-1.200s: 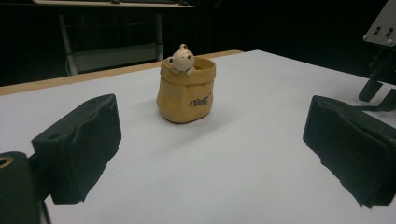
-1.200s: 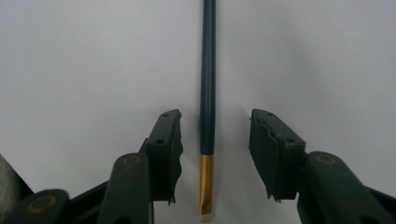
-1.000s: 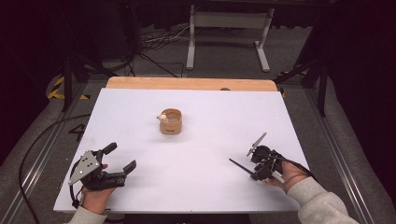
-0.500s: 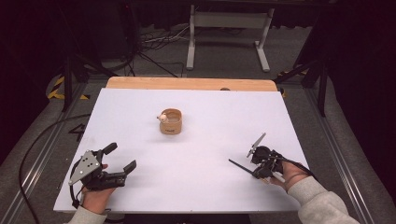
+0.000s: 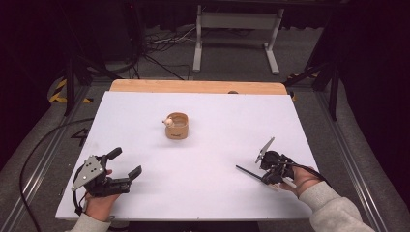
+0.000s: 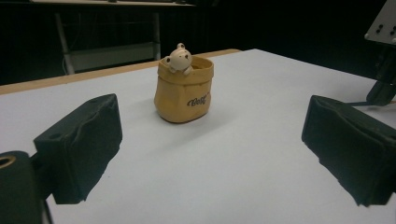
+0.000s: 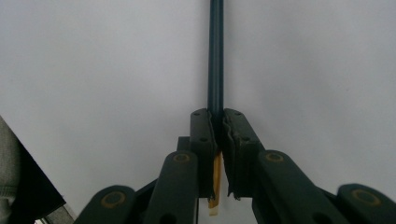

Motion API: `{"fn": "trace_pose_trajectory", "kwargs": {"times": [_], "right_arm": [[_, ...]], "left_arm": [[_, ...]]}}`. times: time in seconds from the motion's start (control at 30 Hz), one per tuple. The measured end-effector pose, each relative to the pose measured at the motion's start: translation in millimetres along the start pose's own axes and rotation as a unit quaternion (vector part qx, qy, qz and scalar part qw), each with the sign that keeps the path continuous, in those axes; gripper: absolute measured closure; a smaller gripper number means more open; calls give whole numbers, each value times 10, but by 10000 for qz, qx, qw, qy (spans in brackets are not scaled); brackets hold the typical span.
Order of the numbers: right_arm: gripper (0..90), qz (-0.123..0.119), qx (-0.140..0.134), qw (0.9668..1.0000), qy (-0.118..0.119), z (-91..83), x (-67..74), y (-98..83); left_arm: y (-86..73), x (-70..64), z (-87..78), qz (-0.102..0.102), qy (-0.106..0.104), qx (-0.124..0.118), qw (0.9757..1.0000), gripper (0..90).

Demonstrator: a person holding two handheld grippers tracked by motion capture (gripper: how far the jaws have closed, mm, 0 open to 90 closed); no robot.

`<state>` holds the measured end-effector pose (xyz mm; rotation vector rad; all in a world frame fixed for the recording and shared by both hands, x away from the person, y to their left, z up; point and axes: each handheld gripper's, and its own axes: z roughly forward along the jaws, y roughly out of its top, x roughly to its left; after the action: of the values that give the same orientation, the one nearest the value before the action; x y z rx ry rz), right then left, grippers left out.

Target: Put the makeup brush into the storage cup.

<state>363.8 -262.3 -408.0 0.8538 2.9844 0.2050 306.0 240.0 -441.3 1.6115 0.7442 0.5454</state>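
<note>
Small tan pot (image 5: pixel 176 126) with a bear figure sits mid-surface (image 5: pixel 217 111), nothing near it.
Left hand-held gripper (image 5: pixel 123 166) gapes wide and empty; right hand-held gripper (image 5: pixel 265 170) clamps a thin dark stick (image 7: pixel 215 56).

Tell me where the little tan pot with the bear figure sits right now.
In the high view the tan pot stands upright on the white table, slightly left of centre toward the far edge, well apart from both tools. In the left gripper view it stands ahead between the open jaws.
</note>
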Motion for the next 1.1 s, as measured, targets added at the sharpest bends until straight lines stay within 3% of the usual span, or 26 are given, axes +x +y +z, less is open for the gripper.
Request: {"fn": "trace_pose_trajectory", "kwargs": {"times": [0.27, 0.53, 0.73, 1.1], "right_arm": [[832, -258, -121, 9996, -3, -161, 56, 108], [832, -626, -196, 9978, 7, -339, 129, 303], [832, -931, -218, 9954, 33, -453, 190, 490], [832, -1314, -242, 9910, 71, -603, 285, 748]], "left_arm": [[60, -25, 96, 36, -361, 217, 9991, 74], [101, -36, 158, 30, -567, 279, 9980, 72], [139, -48, 245, 47, -955, 487, 9942, 49], [220, -75, 324, 216, -1265, 617, 9898, 40]]}}
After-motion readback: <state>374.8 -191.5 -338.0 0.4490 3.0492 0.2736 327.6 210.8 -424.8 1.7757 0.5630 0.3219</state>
